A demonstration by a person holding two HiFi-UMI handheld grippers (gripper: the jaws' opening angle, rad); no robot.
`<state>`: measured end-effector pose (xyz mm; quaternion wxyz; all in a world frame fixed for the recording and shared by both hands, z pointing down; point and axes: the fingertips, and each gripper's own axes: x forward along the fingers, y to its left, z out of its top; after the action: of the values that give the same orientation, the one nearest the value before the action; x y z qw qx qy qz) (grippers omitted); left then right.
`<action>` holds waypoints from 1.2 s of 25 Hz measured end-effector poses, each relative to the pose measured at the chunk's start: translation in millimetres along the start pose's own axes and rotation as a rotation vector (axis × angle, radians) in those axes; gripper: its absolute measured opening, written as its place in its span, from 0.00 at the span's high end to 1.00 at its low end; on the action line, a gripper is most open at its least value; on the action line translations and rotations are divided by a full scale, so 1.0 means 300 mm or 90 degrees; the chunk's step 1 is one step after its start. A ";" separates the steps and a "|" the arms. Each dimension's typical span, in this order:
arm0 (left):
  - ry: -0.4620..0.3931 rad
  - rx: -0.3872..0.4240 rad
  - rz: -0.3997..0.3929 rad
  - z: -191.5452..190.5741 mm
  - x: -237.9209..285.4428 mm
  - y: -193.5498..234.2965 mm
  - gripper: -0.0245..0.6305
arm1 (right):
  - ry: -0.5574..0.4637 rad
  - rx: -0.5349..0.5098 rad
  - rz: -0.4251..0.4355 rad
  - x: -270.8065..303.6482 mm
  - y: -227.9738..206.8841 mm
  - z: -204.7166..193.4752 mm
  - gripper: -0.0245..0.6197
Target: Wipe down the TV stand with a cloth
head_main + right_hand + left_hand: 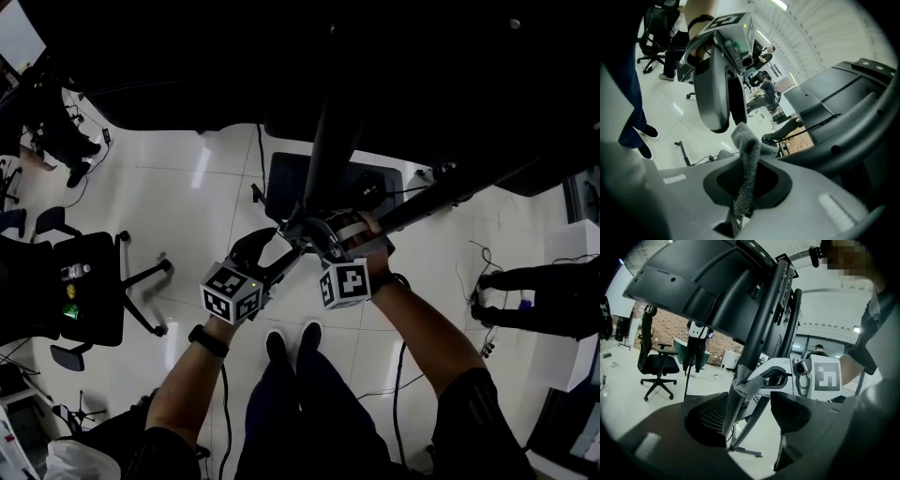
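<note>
Presently we find the right gripper (733, 218) clamped on the cloth (747, 159) at the stand pole (761, 329), the left gripper (747, 420) agape; wiping, we judge, mostly outstanding.

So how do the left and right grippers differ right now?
The left gripper has its jaws apart, with the stand's black pole running between them; the right gripper has its jaws shut on the grey cloth. The left gripper carries no cloth, while the right gripper's cloth lies against that pole. Both sit close together at the same pole.
</note>
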<state>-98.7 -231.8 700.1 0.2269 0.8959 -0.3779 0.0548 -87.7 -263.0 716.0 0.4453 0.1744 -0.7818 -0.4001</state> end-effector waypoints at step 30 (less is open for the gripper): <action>0.126 -0.073 -0.038 -0.575 0.185 0.204 0.48 | 0.123 0.091 0.135 0.409 0.605 -0.233 0.93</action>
<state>-89.7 -228.1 891.0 0.3157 0.8824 -0.3297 0.1143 -80.6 -260.9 945.9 0.5449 0.1598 -0.7758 -0.2753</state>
